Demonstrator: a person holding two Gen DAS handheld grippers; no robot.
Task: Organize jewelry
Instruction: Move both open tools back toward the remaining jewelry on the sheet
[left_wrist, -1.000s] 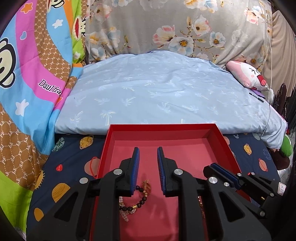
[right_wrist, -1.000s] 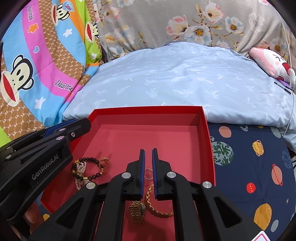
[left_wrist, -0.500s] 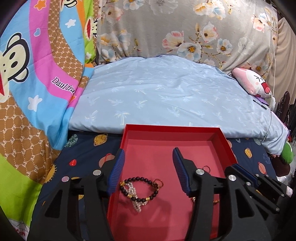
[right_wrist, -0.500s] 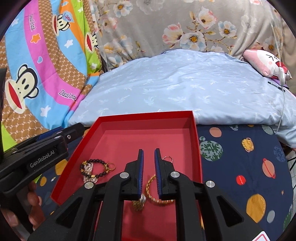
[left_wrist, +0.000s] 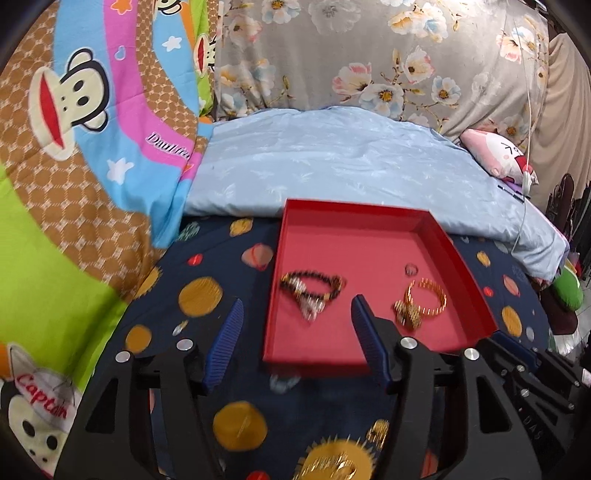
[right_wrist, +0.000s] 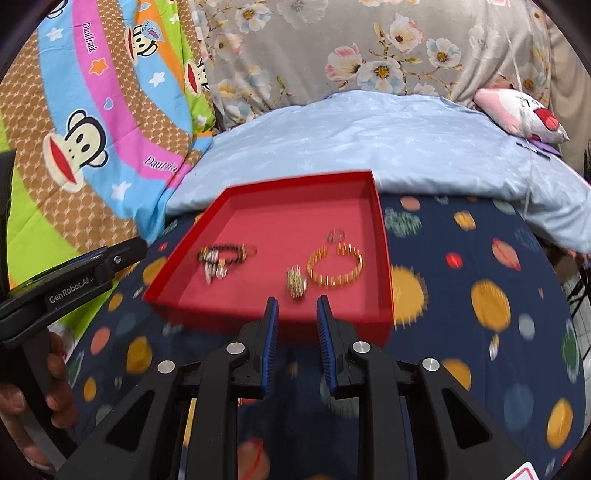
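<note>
A red tray (left_wrist: 461, 258) (right_wrist: 384, 258) lies on the dark planet-print sheet. In it are a black bead bracelet with pearls (left_wrist: 310, 290) (right_wrist: 221, 258), a gold bangle (left_wrist: 428, 297) (right_wrist: 334, 266), a gold clump (left_wrist: 408, 315) (right_wrist: 296, 282) and a small clear ring (left_wrist: 410, 268) (right_wrist: 335, 235). My left gripper (left_wrist: 295, 325) is wide open and empty, just short of the tray's near left edge. My right gripper (right_wrist: 294, 314) is partly open and empty at the tray's near edge.
A pale blue duvet (left_wrist: 351, 166) lies behind the tray, with floral pillows (left_wrist: 369, 55) beyond. A monkey-print blanket (left_wrist: 74, 147) is on the left. A pink plush toy (left_wrist: 495, 155) and a white cable (left_wrist: 524, 184) lie at the right.
Both grippers have pulled back out of the tray toward me. The left one opened wide; the right one opened partway. The jewelry stays in the tray.
</note>
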